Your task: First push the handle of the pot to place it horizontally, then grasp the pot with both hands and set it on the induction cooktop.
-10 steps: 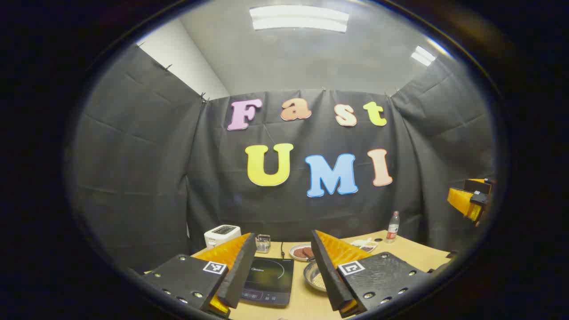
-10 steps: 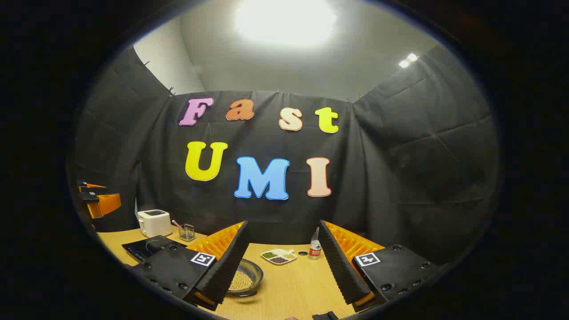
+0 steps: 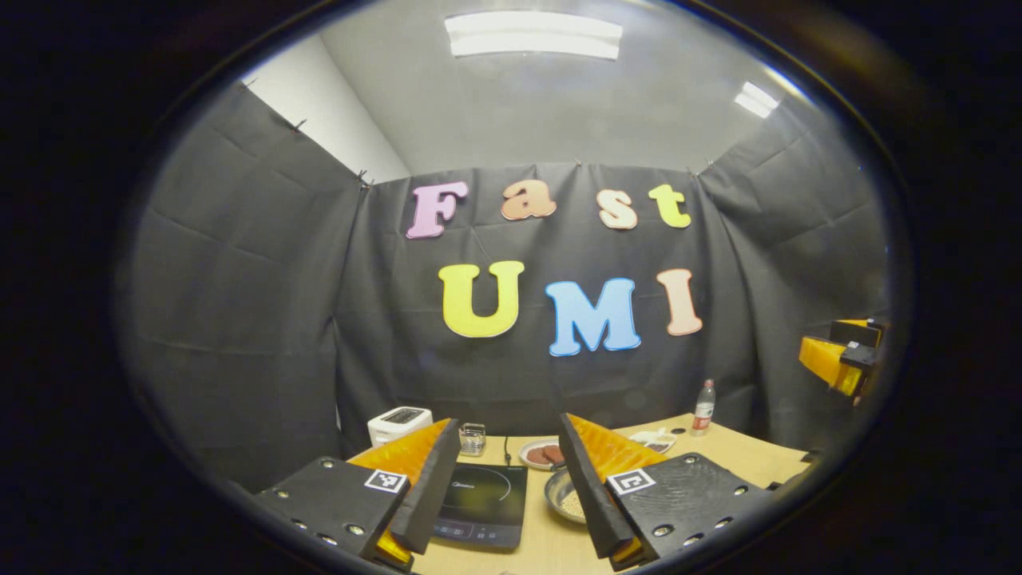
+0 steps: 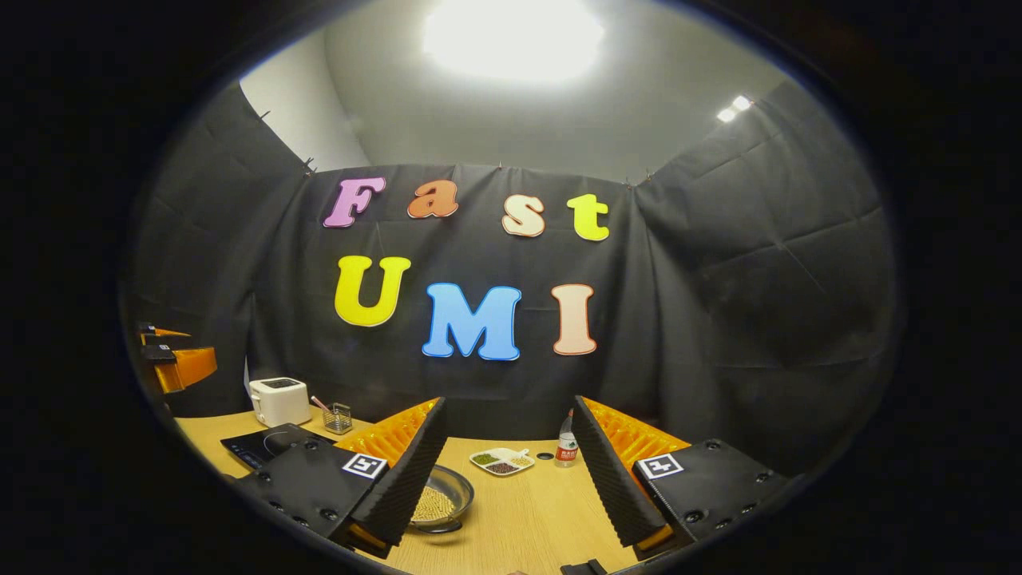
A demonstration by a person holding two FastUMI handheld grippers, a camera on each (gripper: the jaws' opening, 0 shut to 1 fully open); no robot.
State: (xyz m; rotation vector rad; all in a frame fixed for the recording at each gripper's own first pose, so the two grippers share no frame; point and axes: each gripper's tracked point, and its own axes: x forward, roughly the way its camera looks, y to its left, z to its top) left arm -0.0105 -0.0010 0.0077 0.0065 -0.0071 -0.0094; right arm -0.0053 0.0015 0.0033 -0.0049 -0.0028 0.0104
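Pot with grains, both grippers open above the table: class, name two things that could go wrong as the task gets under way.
1. The pot is uncovered and holds loose grains; a hard push on its handle, or a tilted two-handed lift, could spill them over the table.
2. A plate of food sits close behind the pot and induction cooktop; the left gripper or right gripper could knock it.
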